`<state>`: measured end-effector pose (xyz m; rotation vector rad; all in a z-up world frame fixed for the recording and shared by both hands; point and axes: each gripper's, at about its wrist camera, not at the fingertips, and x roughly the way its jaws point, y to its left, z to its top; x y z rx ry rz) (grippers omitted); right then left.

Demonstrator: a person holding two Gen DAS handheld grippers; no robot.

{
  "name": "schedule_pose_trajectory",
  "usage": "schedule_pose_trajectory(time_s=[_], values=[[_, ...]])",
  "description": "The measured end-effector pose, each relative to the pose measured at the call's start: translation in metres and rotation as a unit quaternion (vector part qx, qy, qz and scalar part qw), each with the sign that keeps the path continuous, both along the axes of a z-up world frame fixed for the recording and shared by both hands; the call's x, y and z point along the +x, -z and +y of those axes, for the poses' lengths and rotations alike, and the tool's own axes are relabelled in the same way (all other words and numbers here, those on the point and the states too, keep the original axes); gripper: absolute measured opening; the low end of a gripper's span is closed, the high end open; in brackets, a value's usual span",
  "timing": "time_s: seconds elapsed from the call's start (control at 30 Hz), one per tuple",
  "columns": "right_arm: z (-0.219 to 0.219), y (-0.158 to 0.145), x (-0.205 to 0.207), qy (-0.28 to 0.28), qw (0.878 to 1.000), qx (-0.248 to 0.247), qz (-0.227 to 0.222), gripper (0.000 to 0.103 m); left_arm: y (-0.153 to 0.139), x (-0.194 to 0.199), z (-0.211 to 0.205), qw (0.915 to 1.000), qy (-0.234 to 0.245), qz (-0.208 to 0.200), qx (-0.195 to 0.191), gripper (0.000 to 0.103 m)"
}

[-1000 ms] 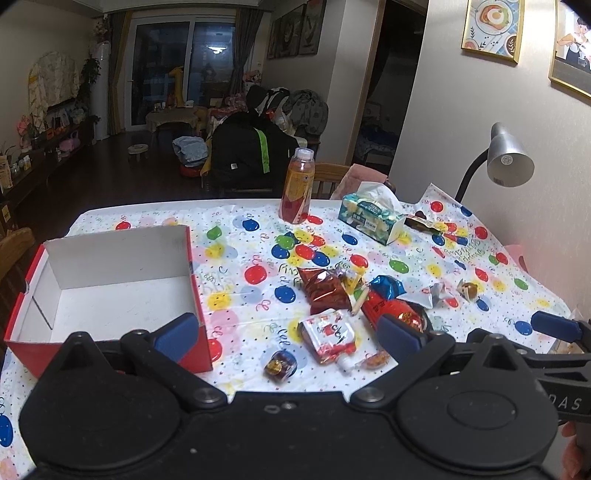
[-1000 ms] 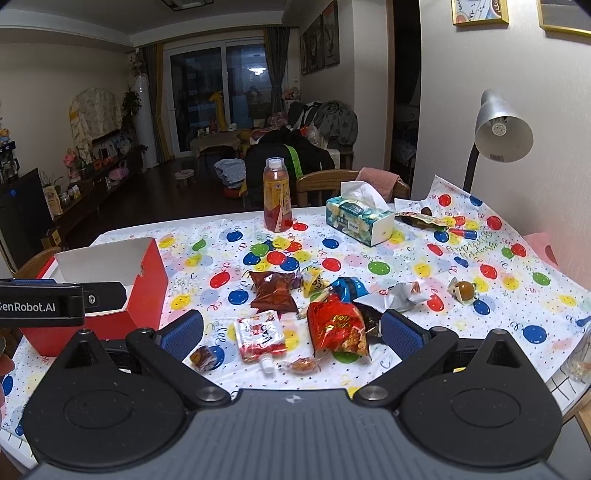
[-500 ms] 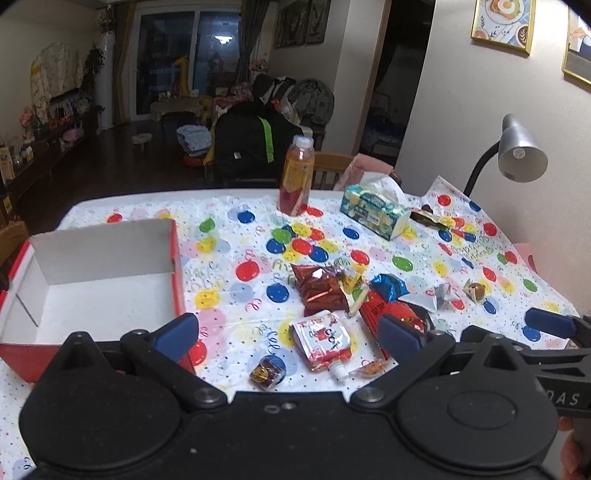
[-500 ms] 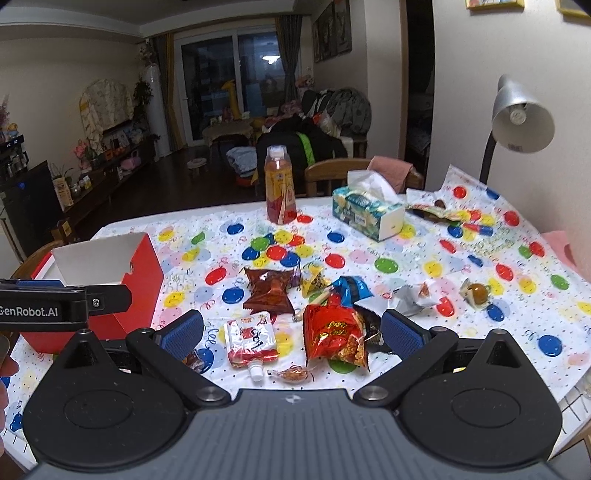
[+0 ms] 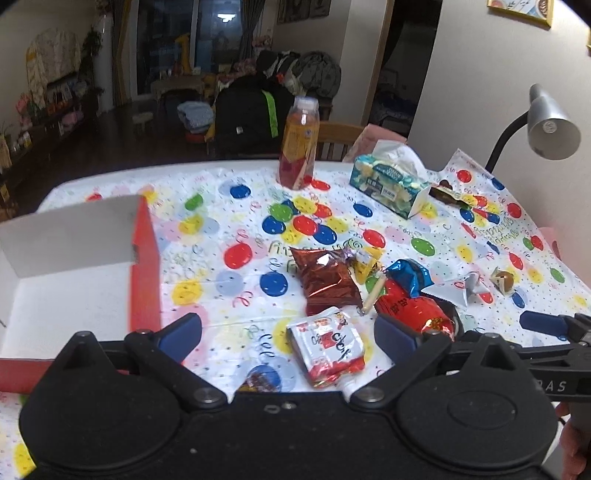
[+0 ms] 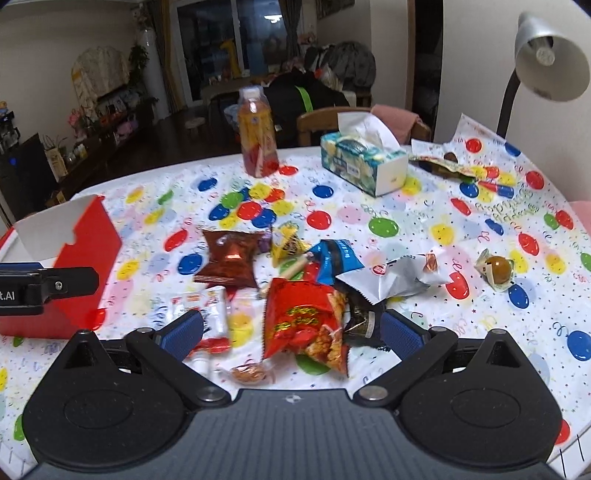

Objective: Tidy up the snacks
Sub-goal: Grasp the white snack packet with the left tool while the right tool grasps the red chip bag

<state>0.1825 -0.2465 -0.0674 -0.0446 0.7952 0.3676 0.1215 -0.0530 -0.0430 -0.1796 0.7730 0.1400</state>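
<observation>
Left wrist view: balloon-print desk in a dim living room; red box (white inside) sits empty at left, snack packets heaped beside it. Left claw and right claw gape, holding nothing.

A table under a balloon-print cloth fills the foreground. A grey lamp on a curved black neck stands at its right edge, against a pale wall with a gilt-framed picture. A wooden chair stands at the far edge, a pink cloth draped on it. Beyond, the floor is dark. Glass doors at the far end reflect a ceiling light. Cluttered shelves line the left wall, and clothes are heaped behind a dark bag.
</observation>
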Motion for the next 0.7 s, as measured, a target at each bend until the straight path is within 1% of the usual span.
schedule_pose_trajectory(time_s=[0.13,0.2,0.37,0.5,0.67,0.7], values=[[-0.003,0.013,0.02,0.0,1.0,-0.003,0.016,0.102,0.018,0.025,-0.008,0.9997,0.004,0.022,-0.006,0.097],[-0.003,0.019,0.029,-0.002,1.0,-0.002,0.027,0.1,0.029,0.036,-0.011,0.9992,0.004,0.036,-0.013,0.096],[0.001,0.035,0.046,-0.017,0.999,-0.013,0.043,0.1,0.05,0.062,-0.017,0.9972,-0.008,0.069,-0.027,0.096],[0.004,0.047,0.062,-0.023,0.998,-0.017,0.057,0.1,0.065,0.079,-0.022,0.9955,-0.016,0.088,-0.03,0.095],[0.007,0.06,0.076,-0.028,0.996,-0.021,0.078,0.1,0.084,0.095,-0.024,0.9913,-0.034,0.12,-0.042,0.09],[0.008,0.062,0.078,-0.029,0.996,-0.021,0.081,0.099,0.087,0.098,-0.024,0.9905,-0.036,0.125,-0.046,0.089]])
